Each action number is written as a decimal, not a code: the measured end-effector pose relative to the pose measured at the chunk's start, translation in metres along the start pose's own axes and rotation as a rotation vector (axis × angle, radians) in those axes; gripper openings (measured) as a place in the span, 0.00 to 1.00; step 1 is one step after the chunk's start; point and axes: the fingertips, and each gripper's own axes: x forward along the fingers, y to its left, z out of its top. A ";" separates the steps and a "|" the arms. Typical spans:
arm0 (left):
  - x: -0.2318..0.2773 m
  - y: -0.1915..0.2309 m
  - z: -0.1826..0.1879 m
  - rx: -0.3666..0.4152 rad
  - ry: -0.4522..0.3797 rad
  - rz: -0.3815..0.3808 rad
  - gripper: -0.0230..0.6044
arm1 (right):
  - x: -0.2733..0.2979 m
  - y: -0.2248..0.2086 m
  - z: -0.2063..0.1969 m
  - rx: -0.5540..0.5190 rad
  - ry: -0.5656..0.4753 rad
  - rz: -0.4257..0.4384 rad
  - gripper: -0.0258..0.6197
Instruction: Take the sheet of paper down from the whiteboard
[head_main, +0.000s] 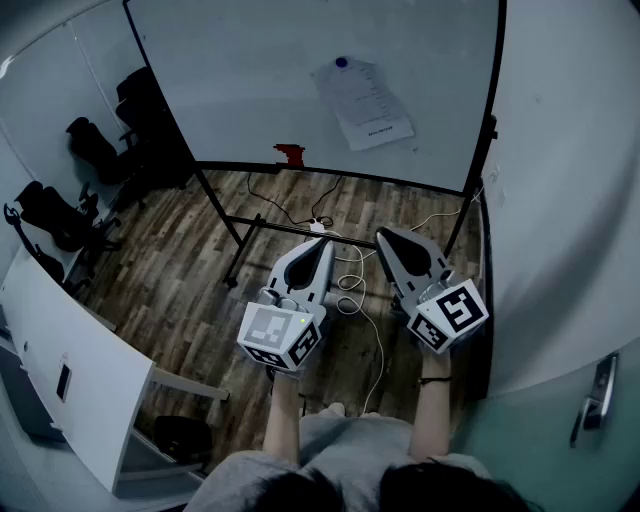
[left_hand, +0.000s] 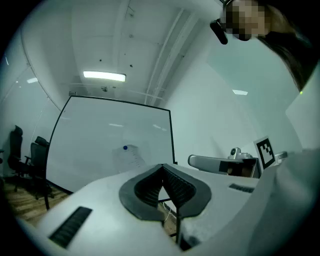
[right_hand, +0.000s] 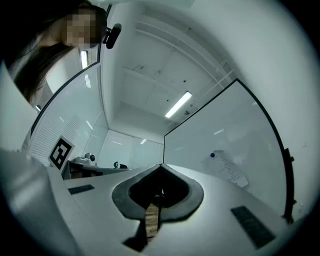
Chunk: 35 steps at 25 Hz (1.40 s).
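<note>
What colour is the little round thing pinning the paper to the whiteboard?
Blue. The magnet shows best in the head view.

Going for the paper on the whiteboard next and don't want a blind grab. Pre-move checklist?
1. ok: sheet of paper hangs on the whiteboard, pinned at its top by a blue magnet.
2. ok: left gripper empty, jaws together.
3. ok: right gripper empty, jaws together.
4. not ok: jaws opened for a grab.
5. not ok: grippers at the sheet; both are well short of it.
6. cannot tell: any other fixing on the sheet.
</note>
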 end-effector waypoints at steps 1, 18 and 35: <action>-0.001 -0.002 0.001 -0.001 -0.003 0.002 0.05 | -0.003 -0.001 0.001 0.000 0.000 0.001 0.04; -0.018 -0.023 -0.015 0.016 0.045 0.105 0.05 | -0.031 -0.009 0.004 0.025 -0.001 0.031 0.04; 0.089 0.037 -0.041 0.001 0.030 0.043 0.05 | 0.041 -0.084 -0.040 0.002 0.050 0.012 0.04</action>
